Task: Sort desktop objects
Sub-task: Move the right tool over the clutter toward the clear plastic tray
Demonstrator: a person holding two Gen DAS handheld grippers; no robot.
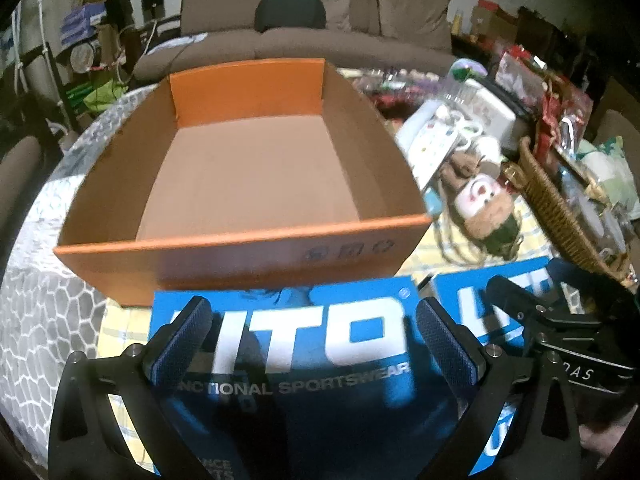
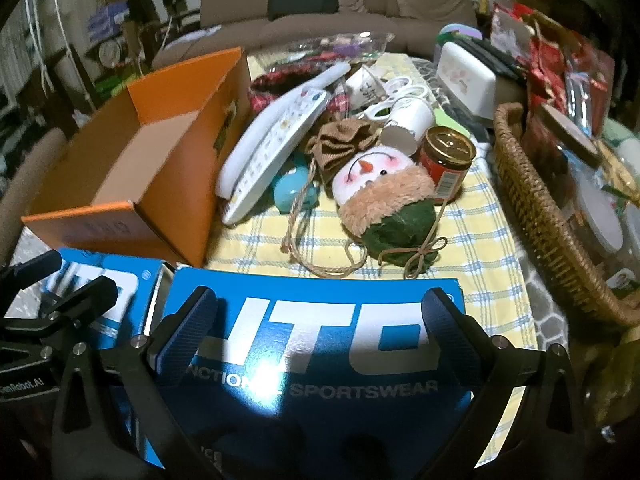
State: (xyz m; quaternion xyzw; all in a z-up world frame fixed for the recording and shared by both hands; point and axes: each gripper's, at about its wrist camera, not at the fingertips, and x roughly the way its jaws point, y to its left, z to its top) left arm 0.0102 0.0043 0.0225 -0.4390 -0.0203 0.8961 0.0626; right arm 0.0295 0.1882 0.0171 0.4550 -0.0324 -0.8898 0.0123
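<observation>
Orange box (image 1: 248,168), empty, ready for sorting; snowman doll (image 2: 384,192) and jar (image 2: 446,160) beside it; both tools, left (image 1: 312,328) and right (image 2: 320,320), released, hovering.

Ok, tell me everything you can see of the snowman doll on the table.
The snowman doll is a soft plush lying on its side on the yellow checked tablecloth. It has a white face with an orange nose, pink cheeks, a tan furry collar and a green body tied with twine. A brown fabric bow sits at its head. A red jar stands against it, and neither gripper touches it.
</observation>
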